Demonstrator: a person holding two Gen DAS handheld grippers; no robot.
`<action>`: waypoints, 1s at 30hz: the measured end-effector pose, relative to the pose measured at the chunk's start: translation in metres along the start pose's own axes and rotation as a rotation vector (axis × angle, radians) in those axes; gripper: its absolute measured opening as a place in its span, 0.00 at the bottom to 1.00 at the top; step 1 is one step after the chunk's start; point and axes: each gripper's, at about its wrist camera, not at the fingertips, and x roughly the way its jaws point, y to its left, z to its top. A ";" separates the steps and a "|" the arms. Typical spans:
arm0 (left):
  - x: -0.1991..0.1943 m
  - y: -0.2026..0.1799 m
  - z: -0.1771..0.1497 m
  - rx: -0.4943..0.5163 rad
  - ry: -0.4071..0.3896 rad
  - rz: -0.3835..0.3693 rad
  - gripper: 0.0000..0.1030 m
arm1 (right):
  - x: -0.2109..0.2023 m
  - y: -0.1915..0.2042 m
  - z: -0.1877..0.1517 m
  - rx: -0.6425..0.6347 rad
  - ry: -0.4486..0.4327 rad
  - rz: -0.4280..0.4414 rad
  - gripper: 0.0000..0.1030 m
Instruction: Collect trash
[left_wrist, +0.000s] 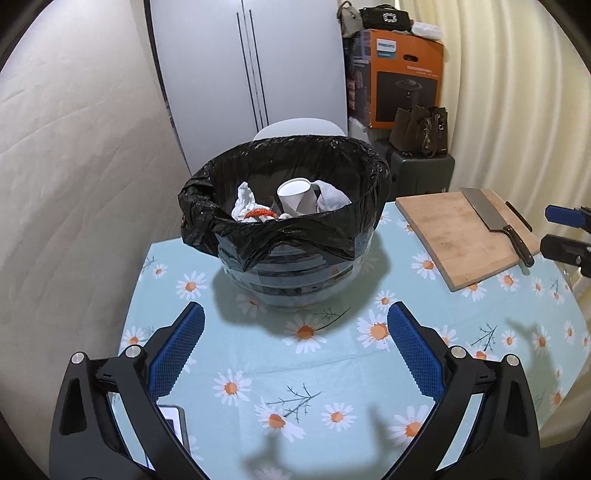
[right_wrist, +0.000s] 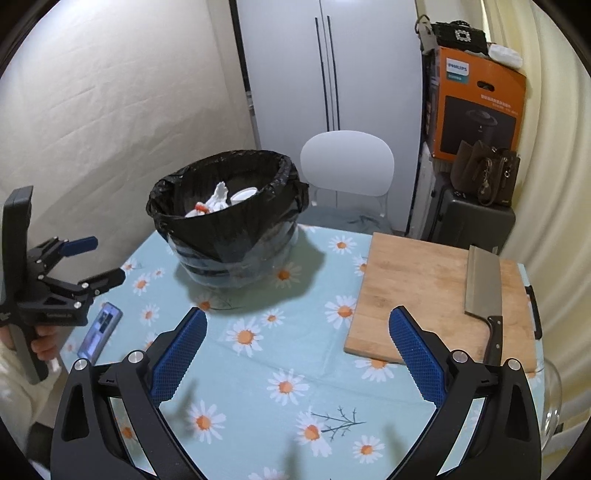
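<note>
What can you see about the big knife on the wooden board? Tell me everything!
The knife is a cleaver: a wide, flat, grey metal blade, roughly rectangular, with a dark handle. It lies flat on the wooden cutting board, near the board's right edge, handle toward the camera and blade pointing away. Only the board touches it; both grippers are away from it. The blade looks clean.

Bright, even indoor light, sharp in the centre.
Soft shadows fall across the bench; fisheye bends and darkens every edge.

cleaver on cutting board, phone
</note>
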 end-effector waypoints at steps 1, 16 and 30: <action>0.001 0.000 0.000 0.003 0.004 -0.003 0.94 | 0.000 0.001 0.000 0.005 0.001 -0.008 0.92; 0.000 -0.007 -0.004 -0.017 0.045 -0.026 0.94 | -0.001 0.011 -0.001 -0.047 0.054 0.031 0.92; -0.002 -0.017 -0.004 -0.040 0.021 -0.018 0.94 | -0.005 0.009 -0.005 -0.084 0.063 0.073 0.92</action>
